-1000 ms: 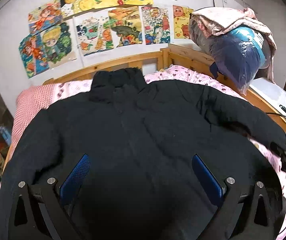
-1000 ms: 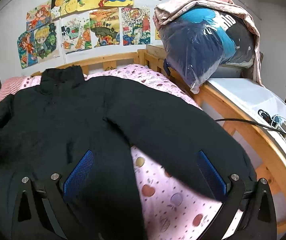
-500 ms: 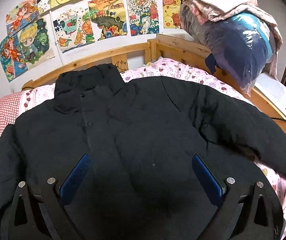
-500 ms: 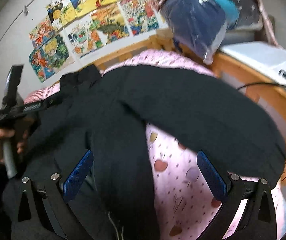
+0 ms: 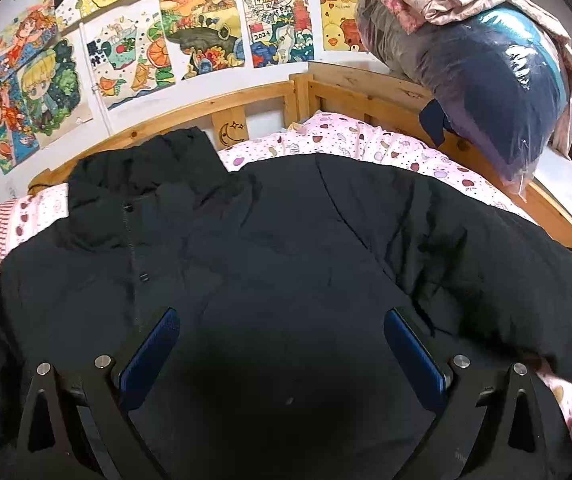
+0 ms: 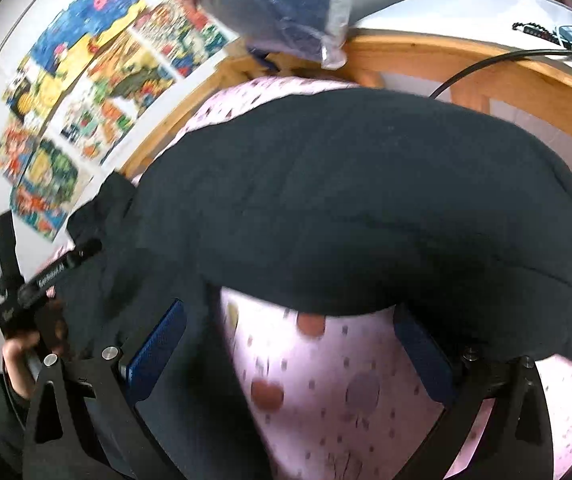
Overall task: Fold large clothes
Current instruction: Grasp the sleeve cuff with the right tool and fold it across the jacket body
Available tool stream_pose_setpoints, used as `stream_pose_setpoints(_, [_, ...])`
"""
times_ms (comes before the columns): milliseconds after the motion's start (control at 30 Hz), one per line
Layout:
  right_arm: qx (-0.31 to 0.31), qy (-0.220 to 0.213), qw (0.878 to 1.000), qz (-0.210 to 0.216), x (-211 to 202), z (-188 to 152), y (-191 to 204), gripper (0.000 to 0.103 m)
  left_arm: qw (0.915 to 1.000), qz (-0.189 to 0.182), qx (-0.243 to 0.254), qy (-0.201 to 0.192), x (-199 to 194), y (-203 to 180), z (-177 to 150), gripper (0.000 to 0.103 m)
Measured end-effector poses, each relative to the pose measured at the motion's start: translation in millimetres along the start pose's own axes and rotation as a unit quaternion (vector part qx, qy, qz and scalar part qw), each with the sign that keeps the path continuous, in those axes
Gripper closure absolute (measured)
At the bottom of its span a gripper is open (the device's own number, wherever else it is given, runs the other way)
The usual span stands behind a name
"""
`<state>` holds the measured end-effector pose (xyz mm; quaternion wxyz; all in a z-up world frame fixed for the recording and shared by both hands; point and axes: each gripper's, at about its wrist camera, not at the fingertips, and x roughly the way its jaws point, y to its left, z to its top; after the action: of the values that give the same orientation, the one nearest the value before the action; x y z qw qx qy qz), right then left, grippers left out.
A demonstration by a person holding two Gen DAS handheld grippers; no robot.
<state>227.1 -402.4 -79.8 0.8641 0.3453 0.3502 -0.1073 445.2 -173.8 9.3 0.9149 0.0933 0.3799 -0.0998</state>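
Note:
A big black padded jacket (image 5: pixel 278 264) lies front up on the pink patterned bedsheet (image 5: pixel 366 144), collar toward the headboard. Its right sleeve (image 6: pixel 366 208) stretches out across the sheet. My left gripper (image 5: pixel 282 348) hovers open over the jacket's lower front, nothing between its blue pads. My right gripper (image 6: pixel 290 344) is open low over the sheet (image 6: pixel 326 392), just below the sleeve; the sleeve edge overlaps the top of its right pad (image 6: pixel 422 356). The left tool (image 6: pixel 42 276), held by a hand, shows at the left of the right wrist view.
A wooden bed frame (image 5: pixel 366 92) rims the mattress. A plastic-wrapped bundle of bedding (image 5: pixel 486 76) rests on the rail at right. Drawings (image 5: pixel 202 28) cover the wall. A black cable (image 6: pixel 486 64) and a white surface (image 6: pixel 466 12) lie beyond the right rail.
My left gripper has swung right and closer over the jacket. My right gripper has tilted and dropped toward the sleeve, which now fills much of its view.

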Motion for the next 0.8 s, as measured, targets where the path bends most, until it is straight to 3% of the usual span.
stream_pose_setpoints(167, [0.042,-0.048,0.998,-0.002,11.2,14.1,-5.3,0.001,0.999,-0.035,-0.021,-0.016,36.9,-2.8,5.0,0.0])
stream_pose_setpoints(333, [0.132,-0.112,0.985,0.011,9.5,30.7,-23.4,0.001,0.9944,-0.079,-0.068,0.015,84.9,0.9,1.9,0.0])
stream_pose_setpoints(467, [0.19,-0.127,0.973,0.015,13.7,27.4,-39.3,0.001,0.9926,-0.087,-0.07,0.047,112.0,-3.2,-12.1,0.0])
stream_pose_setpoints(600, [0.213,-0.129,0.969,0.008,20.4,34.0,-46.2,0.001,0.9942,-0.082,-0.055,0.042,117.1,-11.1,-26.4,0.0])
stream_pose_setpoints(700, [0.259,-0.138,0.955,0.031,18.2,33.8,-59.6,0.001,0.9947,-0.081,-0.05,0.038,117.6,-13.7,-32.1,0.0])
stream_pose_setpoints(800, [0.254,-0.138,0.957,0.034,11.5,28.3,-58.6,0.001,0.9937,-0.089,-0.057,0.037,119.5,-11.5,-33.5,0.0])
